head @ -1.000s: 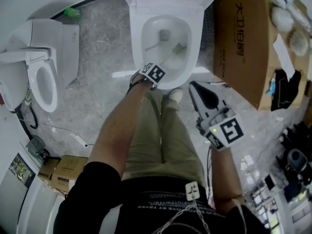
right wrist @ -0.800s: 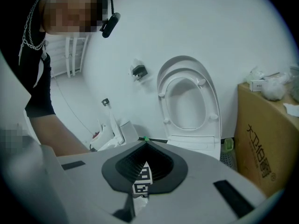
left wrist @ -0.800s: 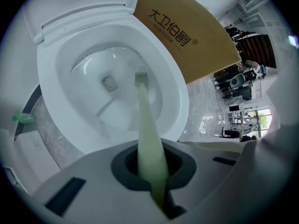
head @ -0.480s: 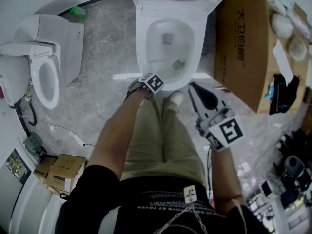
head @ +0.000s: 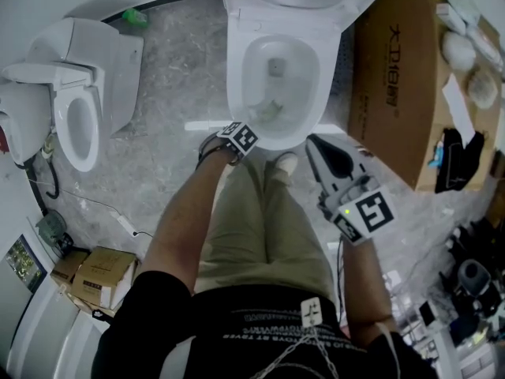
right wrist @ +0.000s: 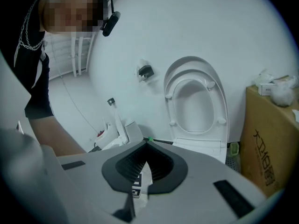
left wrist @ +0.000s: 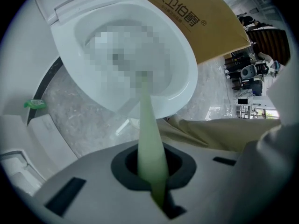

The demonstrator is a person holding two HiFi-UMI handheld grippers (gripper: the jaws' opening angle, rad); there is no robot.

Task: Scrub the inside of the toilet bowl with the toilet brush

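Far left, a 2nd toilet [head: 75, 117] stands well apart from the work. My left gripper [head: 237, 139] is at the front rim of the toilet bowl [head: 237, 85], its 2 jaws clamped on the pale green handle of the toilet brush [left wrist: 148, 125]. The brush head is down inside the bowl, near the front wall. My right gripper [head: 313, 143] hovers just right of the bowl, jaws together, holding nothing. A cardboard box [head: 398, 77] stands at the right.

Toilet brush [left wrist: 150, 141] pale green; toilet bowl [head: 237, 77] white — floor [head: 170, 93] grey, mottled; cardboard box [head: 394, 77] brown; trousers [head: 260, 227] khaki.
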